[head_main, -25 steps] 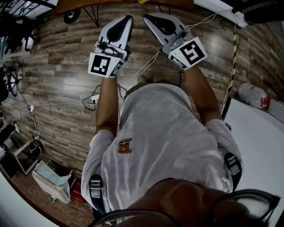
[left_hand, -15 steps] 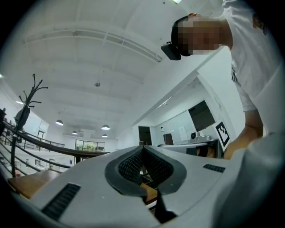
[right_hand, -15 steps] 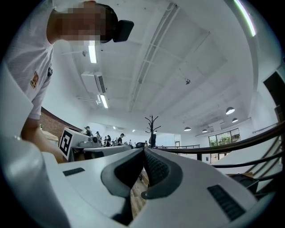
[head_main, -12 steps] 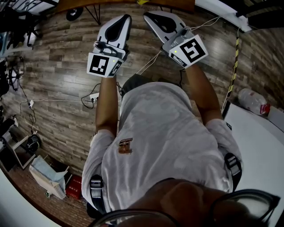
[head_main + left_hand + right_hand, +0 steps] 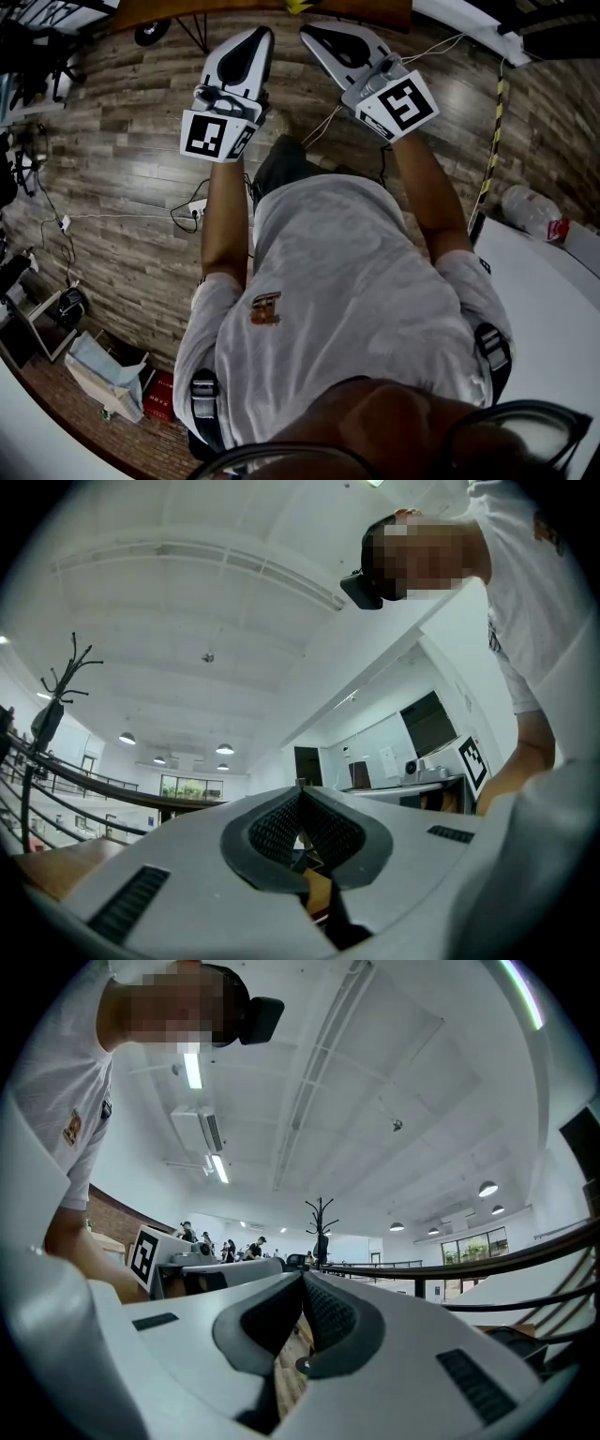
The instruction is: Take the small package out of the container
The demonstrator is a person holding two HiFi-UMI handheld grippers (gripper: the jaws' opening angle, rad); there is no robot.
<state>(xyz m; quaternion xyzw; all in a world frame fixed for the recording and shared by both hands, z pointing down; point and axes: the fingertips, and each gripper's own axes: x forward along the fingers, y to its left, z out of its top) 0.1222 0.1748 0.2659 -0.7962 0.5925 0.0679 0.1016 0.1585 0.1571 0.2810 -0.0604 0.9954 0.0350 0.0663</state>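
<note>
No package or container shows in any view. In the head view my left gripper (image 5: 262, 34) and right gripper (image 5: 307, 34) are held side by side in front of the person's chest, above a wooden floor (image 5: 122, 159). Their tips point forward toward a brown table edge (image 5: 262, 9). Both are shut with nothing between the jaws. In the left gripper view the left gripper (image 5: 300, 790) has its ribbed pads pressed together, aimed up at a white ceiling. In the right gripper view the right gripper (image 5: 302, 1277) is likewise closed tip to tip.
A white table (image 5: 553, 291) stands at the right, with a plastic bottle (image 5: 532, 201) on the floor beside it. Cables (image 5: 187, 211) and a power strip lie on the floor at the left. Bags (image 5: 103, 375) sit at the lower left. Yellow-black tape (image 5: 489, 141) runs along the floor at the right.
Both grippers have drifted slightly up and forward, still shut. The person has stepped forward: a dark shoe now shows below the grippers, and the floor items have shifted.
</note>
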